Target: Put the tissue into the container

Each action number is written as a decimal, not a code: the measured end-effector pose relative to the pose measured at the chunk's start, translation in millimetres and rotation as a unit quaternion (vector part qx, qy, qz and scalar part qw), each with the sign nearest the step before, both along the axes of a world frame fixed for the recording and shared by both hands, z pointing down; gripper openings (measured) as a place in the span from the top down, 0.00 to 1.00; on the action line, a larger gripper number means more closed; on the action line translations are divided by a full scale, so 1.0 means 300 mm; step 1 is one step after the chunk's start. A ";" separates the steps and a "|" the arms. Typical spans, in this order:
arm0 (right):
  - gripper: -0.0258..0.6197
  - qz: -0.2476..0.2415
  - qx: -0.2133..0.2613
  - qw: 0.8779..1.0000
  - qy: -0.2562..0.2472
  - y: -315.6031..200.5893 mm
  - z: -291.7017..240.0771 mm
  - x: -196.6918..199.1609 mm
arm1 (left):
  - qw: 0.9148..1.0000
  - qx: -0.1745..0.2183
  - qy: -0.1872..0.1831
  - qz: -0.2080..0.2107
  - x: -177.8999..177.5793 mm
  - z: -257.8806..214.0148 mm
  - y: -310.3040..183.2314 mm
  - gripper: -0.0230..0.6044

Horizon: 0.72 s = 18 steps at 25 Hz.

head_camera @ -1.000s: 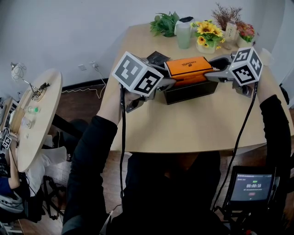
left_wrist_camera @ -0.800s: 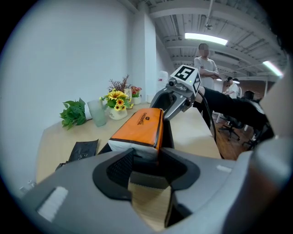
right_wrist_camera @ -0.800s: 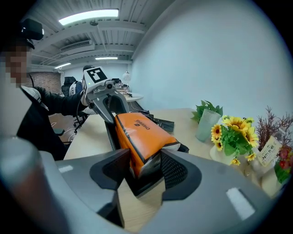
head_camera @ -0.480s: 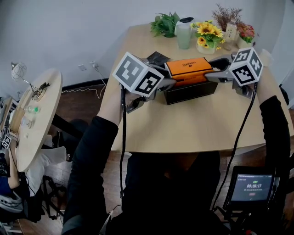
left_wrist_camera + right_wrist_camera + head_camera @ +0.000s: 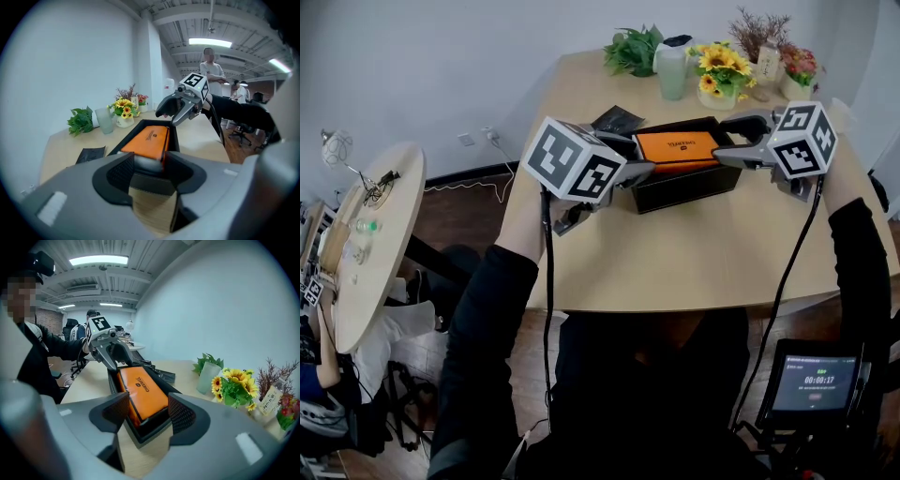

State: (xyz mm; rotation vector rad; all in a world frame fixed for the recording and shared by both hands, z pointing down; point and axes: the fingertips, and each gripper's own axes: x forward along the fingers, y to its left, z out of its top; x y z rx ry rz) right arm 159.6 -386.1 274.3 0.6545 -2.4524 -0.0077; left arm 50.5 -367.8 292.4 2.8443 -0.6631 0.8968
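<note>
tissue pack dropped from above rim into container. your left gripper jaws just opened slightly, right gripper wider; both hold nothing. placement looks done.

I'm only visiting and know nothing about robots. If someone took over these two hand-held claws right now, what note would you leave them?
Left claw: open, jaws just been opening, gripping nothing; the pack's end lies just ahead.
Right claw: the same at the opposite end.
Things: the orange tissue pack lies inside the black container on the table.
Done: the tissue is in.
Left: probably just draw both claws back clear.
</note>
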 end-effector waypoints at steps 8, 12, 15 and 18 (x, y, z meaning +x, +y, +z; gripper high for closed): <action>0.56 0.006 0.008 1.000 -0.015 -0.004 -0.004 0.019 | 1.000 0.005 0.008 -0.010 -0.026 -0.011 -0.007 0.67; 0.56 0.009 0.016 0.999 -0.030 0.026 -0.019 0.015 | 0.999 0.014 0.031 -0.010 -0.032 -0.040 0.020 0.67; 0.57 0.016 0.026 0.998 -0.053 0.077 -0.048 -0.001 | 0.998 0.024 0.059 -0.014 -0.048 -0.081 0.058 0.67; 0.58 0.025 0.038 0.996 -0.080 0.124 -0.076 -0.017 | 0.995 0.038 0.089 -0.022 -0.066 -0.115 0.092 0.67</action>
